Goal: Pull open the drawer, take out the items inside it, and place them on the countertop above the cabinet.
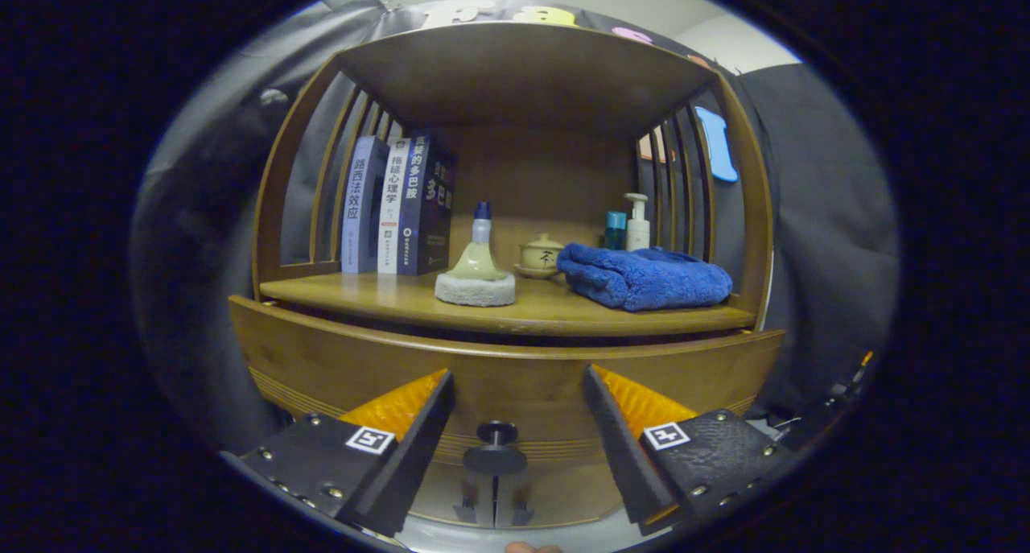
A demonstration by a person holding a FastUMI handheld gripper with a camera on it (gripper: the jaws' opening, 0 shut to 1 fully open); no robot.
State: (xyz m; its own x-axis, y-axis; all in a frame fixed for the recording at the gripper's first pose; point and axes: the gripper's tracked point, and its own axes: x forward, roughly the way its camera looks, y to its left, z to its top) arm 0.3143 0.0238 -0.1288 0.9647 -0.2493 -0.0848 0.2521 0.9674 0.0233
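Wooden drawer (pixel 515 384) sat below the tabletop (pixel 402 299), its front appearing closed or nearly so, contents hidden. The hand-held gripper (pixel 515 396) stood with fingers apart, gripping nothing, directly before the drawer front; a dark knob (pixel 496 434) sat between them. The tabletop carried books (pixel 398 207), a bottle (pixel 479 247) on a pad, a lidded cup (pixel 541 255), a towel (pixel 644 278) and two bottles (pixel 628 224). Risk: a shallow pinch could slip off the small knob, and crowded items could topple during placement. Book spines bore Chinese titles, not transcribed here.
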